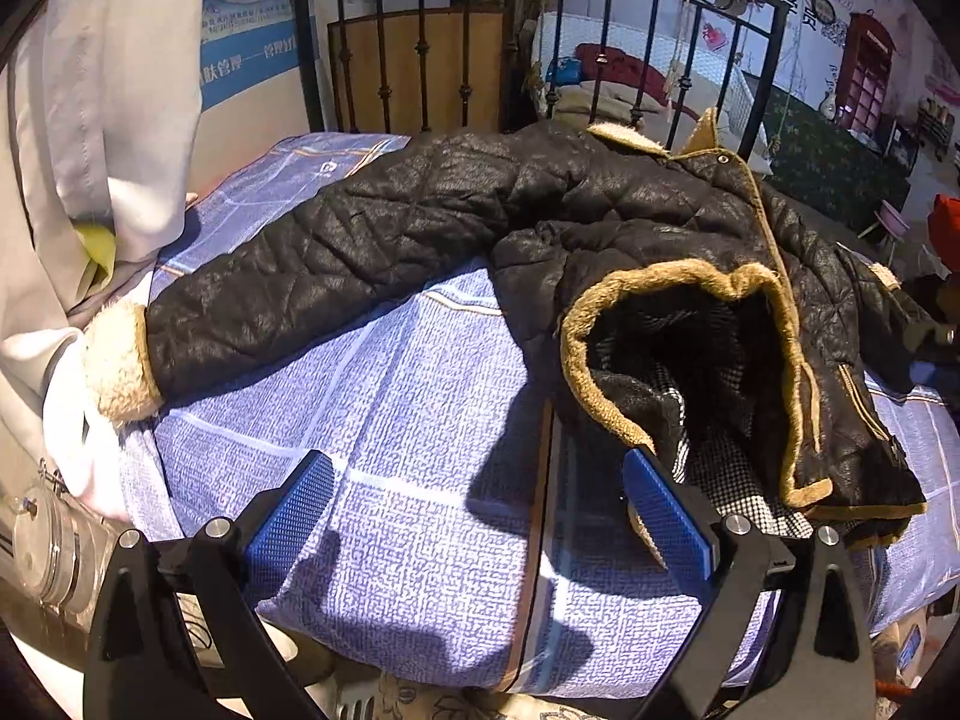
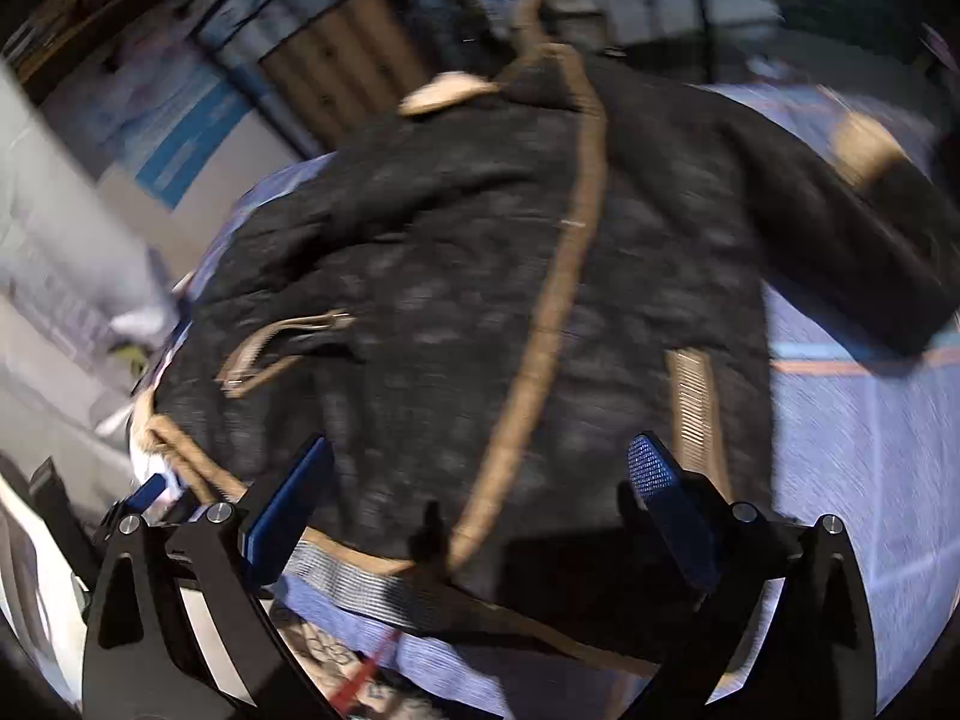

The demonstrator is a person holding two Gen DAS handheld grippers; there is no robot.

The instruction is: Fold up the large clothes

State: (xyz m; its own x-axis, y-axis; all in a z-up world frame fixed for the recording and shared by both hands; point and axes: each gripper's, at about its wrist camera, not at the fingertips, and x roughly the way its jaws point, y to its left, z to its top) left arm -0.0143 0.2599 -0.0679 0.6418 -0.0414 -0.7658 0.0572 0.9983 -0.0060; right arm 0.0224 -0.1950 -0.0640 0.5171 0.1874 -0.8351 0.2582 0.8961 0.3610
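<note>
- I count one black quilted jacket [image 1: 456,222], spread before me.
- It has two fleece cuffs [image 1: 120,360], one on each sleeve end.
- Two zip pockets [image 2: 693,402] show on its front.
- One blue checked bedcover [image 1: 408,420] lies under it.
- One black iron bed frame [image 1: 420,48] stands behind.
- I hold two grippers: my left gripper [image 1: 480,510] and my right gripper [image 2: 480,498].

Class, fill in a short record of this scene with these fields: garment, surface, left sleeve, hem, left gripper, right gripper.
garment: black quilted jacket with tan fleece trim, lying unfolded
surface: blue checked bedsheet
left sleeve: stretched out flat, its fleece cuff at the bed's edge
hem: front corner turned up, showing the checked lining
left gripper: open, holding nothing, beside the hem
right gripper: open, over the jacket's lower front; view blurred
</note>
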